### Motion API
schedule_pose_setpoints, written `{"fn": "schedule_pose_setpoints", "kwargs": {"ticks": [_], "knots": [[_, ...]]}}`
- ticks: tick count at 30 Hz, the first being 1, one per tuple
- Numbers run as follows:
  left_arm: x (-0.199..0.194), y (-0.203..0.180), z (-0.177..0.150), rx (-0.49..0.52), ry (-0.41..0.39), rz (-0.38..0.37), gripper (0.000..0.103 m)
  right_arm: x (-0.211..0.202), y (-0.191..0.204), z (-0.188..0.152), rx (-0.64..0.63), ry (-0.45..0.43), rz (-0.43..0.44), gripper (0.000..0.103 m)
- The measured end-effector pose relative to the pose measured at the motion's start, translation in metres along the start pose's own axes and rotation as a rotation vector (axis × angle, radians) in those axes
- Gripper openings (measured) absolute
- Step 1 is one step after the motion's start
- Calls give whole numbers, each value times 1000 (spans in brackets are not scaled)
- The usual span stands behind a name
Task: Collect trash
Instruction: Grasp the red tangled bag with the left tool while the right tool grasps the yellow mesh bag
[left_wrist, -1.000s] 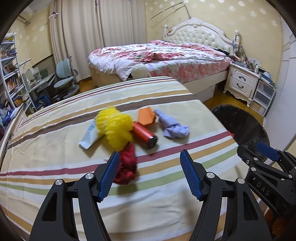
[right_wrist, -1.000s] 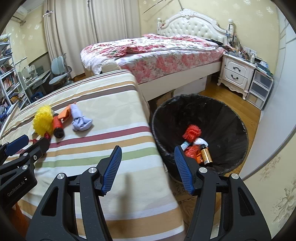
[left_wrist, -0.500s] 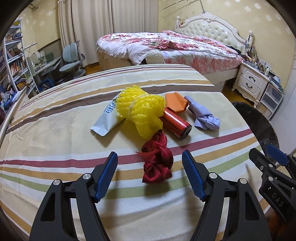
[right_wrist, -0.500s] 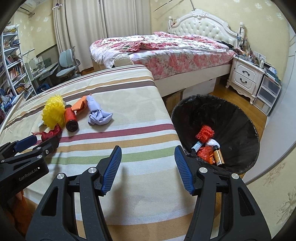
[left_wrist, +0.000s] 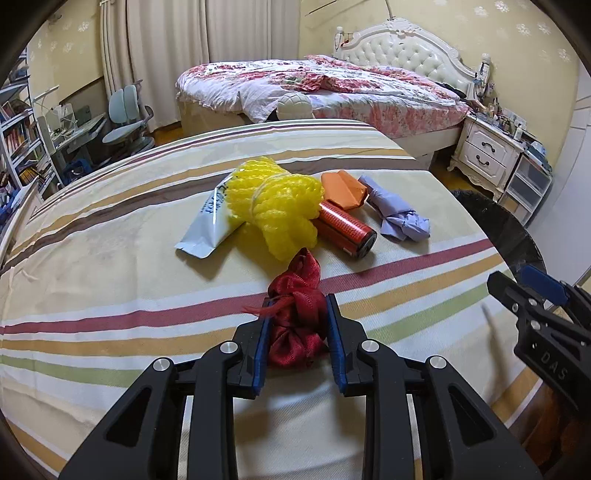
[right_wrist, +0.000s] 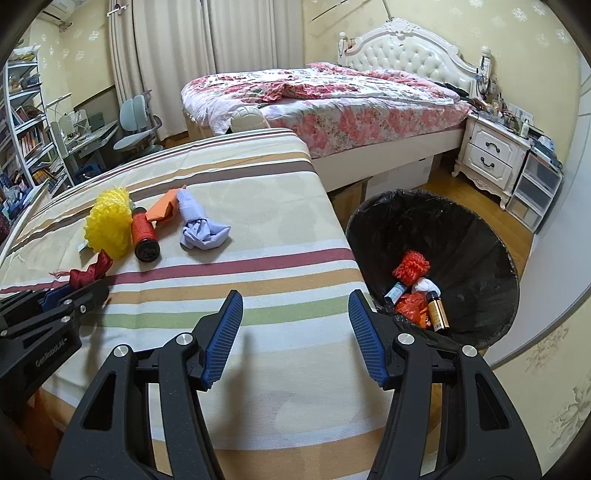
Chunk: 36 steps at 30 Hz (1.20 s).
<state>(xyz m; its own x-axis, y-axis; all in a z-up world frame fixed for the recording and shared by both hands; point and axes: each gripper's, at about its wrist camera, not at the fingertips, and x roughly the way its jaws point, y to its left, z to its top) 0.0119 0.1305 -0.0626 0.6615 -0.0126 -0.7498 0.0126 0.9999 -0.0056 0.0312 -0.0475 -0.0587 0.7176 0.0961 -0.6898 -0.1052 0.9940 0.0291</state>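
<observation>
A dark red ribbon (left_wrist: 295, 321) sits between the left claw's (left_wrist: 297, 325) blue pads. Beyond it lie yellow netting (left_wrist: 277, 206), a red-orange can (left_wrist: 345, 229) and lilac paper (left_wrist: 397, 214) on the striped cream desk (left_wrist: 110, 258).

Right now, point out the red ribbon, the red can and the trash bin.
red ribbon (left_wrist: 295, 314), left wrist view, on its bunched middle between the blue pads.
red can (left_wrist: 345, 229), left wrist view, on its side wall.
trash bin (right_wrist: 476, 240), right wrist view, on its black inner wall.

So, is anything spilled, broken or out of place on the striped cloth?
Nothing spilled or broken. Only loose trash lies there: a yellow net, a red can on its side and crumpled lilac paper, all still outside the black bin.
</observation>
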Motion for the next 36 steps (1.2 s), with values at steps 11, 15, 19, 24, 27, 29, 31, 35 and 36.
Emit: {"fn": "schedule_pose_setpoints", "kwargs": {"ticks": [11, 15, 19, 24, 27, 29, 31, 35, 36], "knots": [[-18, 47, -13, -54, -35, 81, 28, -4, 32, 9, -67, -14, 38, 58], [-19, 71, -11, -101, -41, 113, 28, -3, 52, 15, -105, -22, 62, 58], [-20, 90, -6, -132, -52, 145, 28, -3, 70, 22, -139, -32, 86, 58], [-21, 113, 1, -170, -65, 182, 28, -3, 91, 33, -167, -47, 125, 58], [-21, 125, 3, -189, -72, 196, 28, -2, 102, 40, -179, -53, 145, 58], [-21, 130, 4, -195, -76, 206, 28, 0, 110, 44, -191, -57, 152, 61], [-21, 135, 3, -201, -77, 213, 28, 2, 118, 49, -205, -61, 158, 65], [-18, 143, 3, -218, -70, 217, 28, 10, 137, 54, -242, -56, 170, 65], [-17, 145, 2, -221, -67, 217, 28, 13, 142, 55, -253, -52, 169, 65]]}}
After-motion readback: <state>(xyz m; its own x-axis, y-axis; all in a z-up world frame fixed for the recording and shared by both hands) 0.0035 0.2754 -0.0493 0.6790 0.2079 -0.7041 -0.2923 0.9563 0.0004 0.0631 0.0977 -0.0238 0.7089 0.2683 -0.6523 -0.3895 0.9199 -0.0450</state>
